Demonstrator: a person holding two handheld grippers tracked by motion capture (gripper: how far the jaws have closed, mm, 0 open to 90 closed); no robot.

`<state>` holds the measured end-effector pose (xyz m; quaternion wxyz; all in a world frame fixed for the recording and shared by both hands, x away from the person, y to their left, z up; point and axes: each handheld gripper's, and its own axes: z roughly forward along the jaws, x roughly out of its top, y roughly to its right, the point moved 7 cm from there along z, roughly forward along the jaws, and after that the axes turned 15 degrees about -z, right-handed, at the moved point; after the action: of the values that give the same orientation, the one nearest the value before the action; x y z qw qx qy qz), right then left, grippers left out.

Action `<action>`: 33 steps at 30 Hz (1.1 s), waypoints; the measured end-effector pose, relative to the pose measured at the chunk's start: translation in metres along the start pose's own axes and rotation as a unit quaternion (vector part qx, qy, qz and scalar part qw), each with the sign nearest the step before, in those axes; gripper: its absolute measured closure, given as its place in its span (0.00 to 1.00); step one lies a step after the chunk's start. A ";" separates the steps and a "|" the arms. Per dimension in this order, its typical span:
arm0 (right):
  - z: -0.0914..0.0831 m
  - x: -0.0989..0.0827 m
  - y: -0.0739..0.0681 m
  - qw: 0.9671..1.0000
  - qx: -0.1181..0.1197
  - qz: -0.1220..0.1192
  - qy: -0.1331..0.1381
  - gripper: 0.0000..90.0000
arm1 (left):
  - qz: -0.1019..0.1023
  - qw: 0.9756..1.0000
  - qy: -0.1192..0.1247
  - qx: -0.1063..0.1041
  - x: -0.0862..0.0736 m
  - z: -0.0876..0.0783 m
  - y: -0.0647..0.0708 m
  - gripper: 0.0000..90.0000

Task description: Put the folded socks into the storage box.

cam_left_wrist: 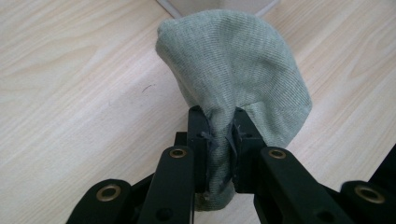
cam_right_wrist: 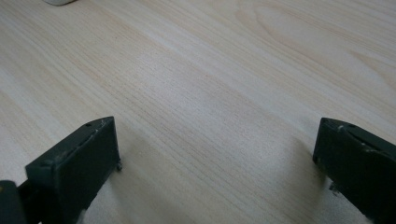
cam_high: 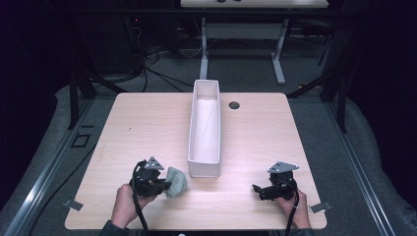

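Note:
A grey-green knitted cloth [cam_high: 176, 181] [cam_left_wrist: 233, 70] hangs from my left gripper [cam_high: 164, 187] [cam_left_wrist: 219, 135], whose jaws are shut on a pinched fold of it, just left of the near end of the long white bin [cam_high: 205, 123]. The cloth bulges out beyond the fingertips above the wooden table [cam_high: 147, 123]. My right gripper [cam_high: 257, 189] [cam_right_wrist: 215, 154] rests low over the table at the front right, pointing left, its jaws wide open with only bare wood between them.
The narrow white bin runs from the table's middle toward the far edge and looks empty inside. A small dark round grommet [cam_high: 234, 105] sits in the tabletop right of the bin. Another desk's legs and cables stand on the floor beyond.

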<state>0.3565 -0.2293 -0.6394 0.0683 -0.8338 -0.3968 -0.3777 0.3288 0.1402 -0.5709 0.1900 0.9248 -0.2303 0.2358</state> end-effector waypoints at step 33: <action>0.007 0.007 0.002 1.000 -0.011 0.011 -0.001 0.00 | 0.010 0.999 0.023 0.037 0.028 -0.035 -0.020 0.90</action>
<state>0.3650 -0.2238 -0.6392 0.0627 -0.8393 -0.3833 -0.3805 0.3486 0.1631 -0.5326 0.1586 0.9232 -0.2262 0.2670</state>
